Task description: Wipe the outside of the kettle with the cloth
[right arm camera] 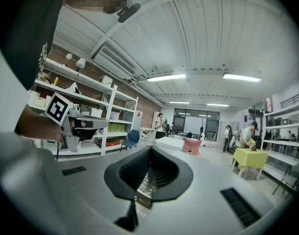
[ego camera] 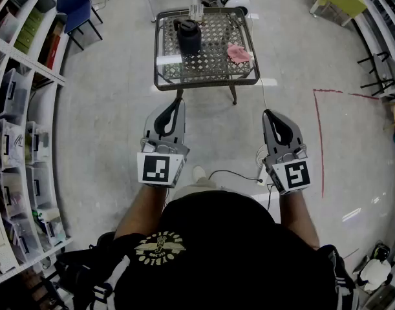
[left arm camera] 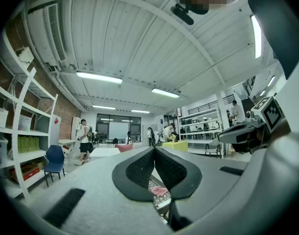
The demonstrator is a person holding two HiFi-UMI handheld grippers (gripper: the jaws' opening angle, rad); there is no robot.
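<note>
Well short of the square metal-lattice counter [ego camera: 207, 81], held the left hand-held gripper [ego camera: 176, 105] and the right hand-held gripper [ego camera: 269, 116] level, both with jaws closed on nothing. Spotted the dark upright kettle [ego camera: 189, 35] on the counter's far-left part and the crumpled pink cloth [ego camera: 238, 53] toward its right side, apart from the kettle. Judged the cloth soft and light, best pinched at a raised fold. Reckoned the kettle rigid, smooth and possibly heavy, best steadied by its top handle.

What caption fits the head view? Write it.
Shut hand-held grippers, left and right, face metal mesh table holding black kettle, pink cloth.
</note>
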